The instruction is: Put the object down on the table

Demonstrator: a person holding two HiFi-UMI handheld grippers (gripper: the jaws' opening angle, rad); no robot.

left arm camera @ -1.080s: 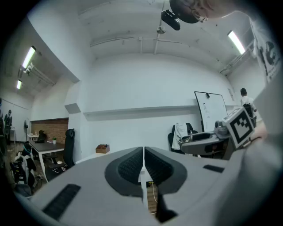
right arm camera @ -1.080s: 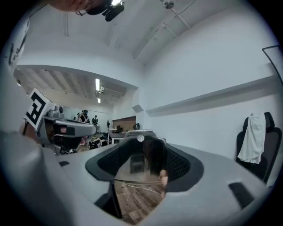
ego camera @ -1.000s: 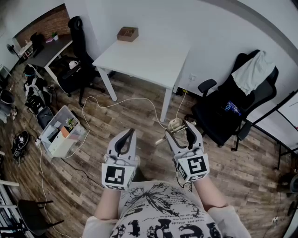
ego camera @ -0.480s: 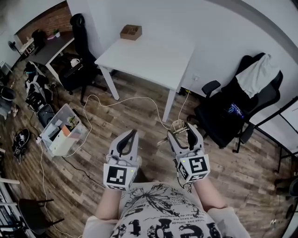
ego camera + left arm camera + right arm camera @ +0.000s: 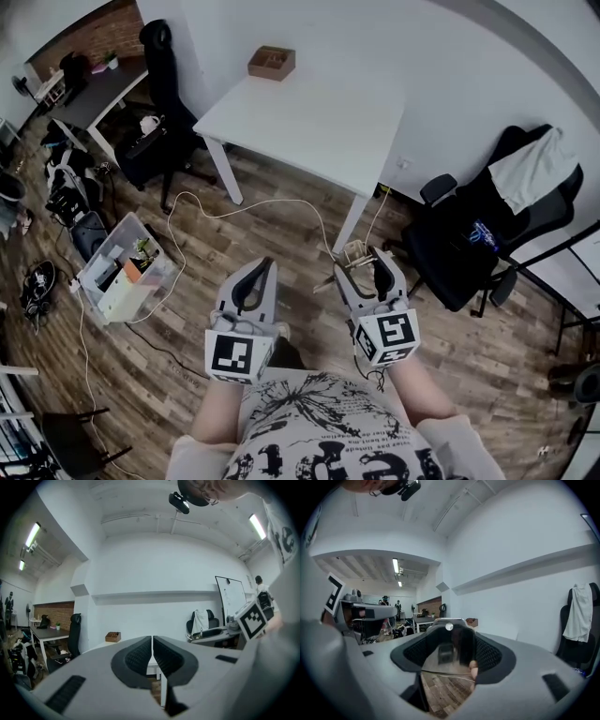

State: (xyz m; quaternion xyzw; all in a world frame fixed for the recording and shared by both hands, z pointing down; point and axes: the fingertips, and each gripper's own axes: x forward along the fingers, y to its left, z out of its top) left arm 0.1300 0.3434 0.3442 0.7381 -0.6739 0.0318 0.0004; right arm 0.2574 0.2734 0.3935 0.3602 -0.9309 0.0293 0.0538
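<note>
My right gripper (image 5: pixel 361 259) is held out in front of my body, with its jaws wide apart and shut on a pale, see-through object (image 5: pixel 353 253). In the right gripper view that clear object (image 5: pixel 451 652) fills the gap between the ribbed pads (image 5: pixel 489 654) of the right gripper (image 5: pixel 453 637). My left gripper (image 5: pixel 258 270) is level with it on the left and shut, with nothing in it. Its pads (image 5: pixel 140 654) meet in the left gripper view. The white table (image 5: pixel 309 112) stands ahead by the wall, well beyond both grippers.
A small wooden box (image 5: pixel 272 62) sits on the table's far left corner. Black office chairs stand at the right (image 5: pixel 487 234) and by the table's left end (image 5: pixel 155 103). A clear plastic bin (image 5: pixel 127 267) and cables (image 5: pixel 234 211) lie on the wood floor.
The table has come a little closer and sits larger in the head view. Both grippers keep their places in front of my body, and the right one still holds the clear object.
</note>
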